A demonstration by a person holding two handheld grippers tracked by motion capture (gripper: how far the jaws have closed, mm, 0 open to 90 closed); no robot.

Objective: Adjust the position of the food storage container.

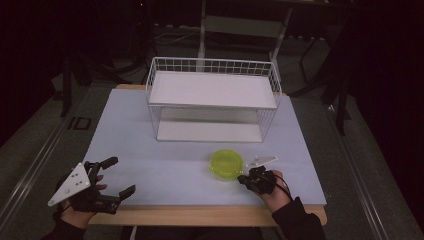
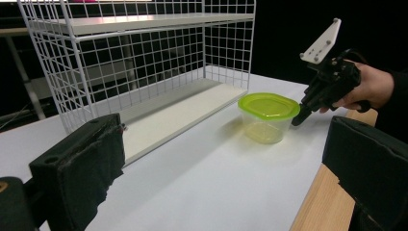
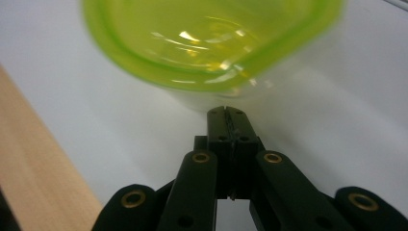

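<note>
Pressing closed black jaws toward a lidded green container (image 1: 226, 163), with the right claw (image 1: 243, 179) shut on nothing and its tip just beside the container's near wall, as seen in the right gripper view (image 3: 226, 113). Container (image 2: 267, 117) standing upright on the pale worktop (image 1: 165, 170), near its front right part, just ahead of a white wire rack (image 1: 212, 100). Rack open toward the front, with a white upper shelf (image 1: 212, 90) and a lower board (image 1: 209, 131) bare; wire mesh closing its ends and back. Left claw (image 1: 118, 176) held wide and empty at the front left corner, well apart from the container, its pads (image 2: 82, 173) framing the scene in the left gripper view. Broad bare worktop lying between the two claws and along the left side. Wooden edge (image 1: 200, 216) running close behind both hands; a narrow strip of room left between container and rack. Dark floor and stands beyond.
</note>
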